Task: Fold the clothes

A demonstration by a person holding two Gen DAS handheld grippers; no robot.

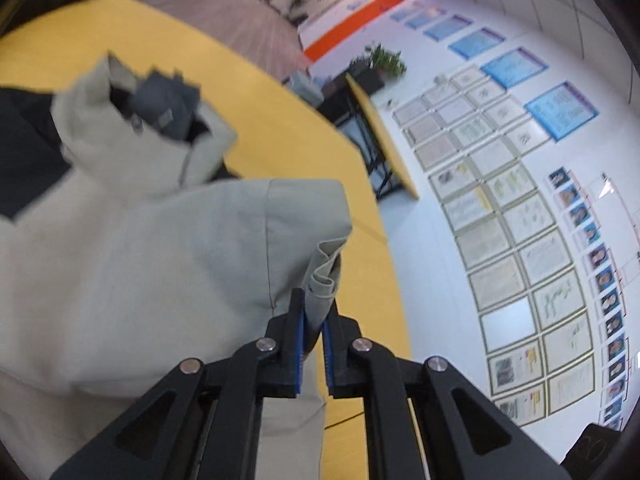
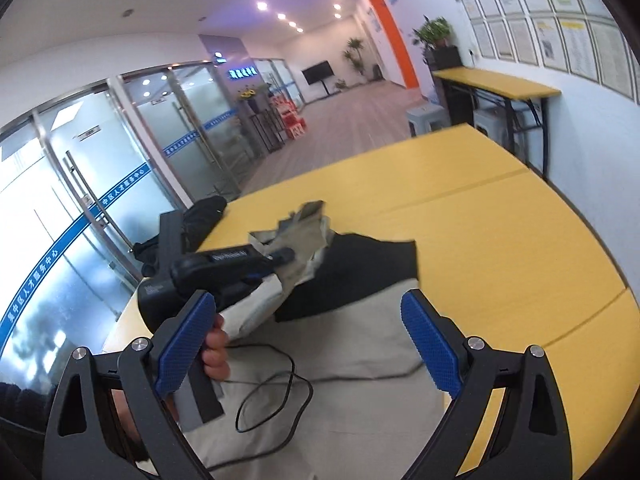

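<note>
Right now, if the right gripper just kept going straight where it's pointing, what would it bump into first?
Probably the beige garment on the yellow table. The right gripper is open and empty, tilted down over that cloth. A thin black cable lies there too, so it might touch that first; depth is unclear.

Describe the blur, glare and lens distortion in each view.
Left wrist view: the garment is motion-smeared, the left gripper sharp, the wall bowed by the fisheye. Right wrist view: ceiling lights flare, the table edge curves, the right gripper is crisp.
</note>
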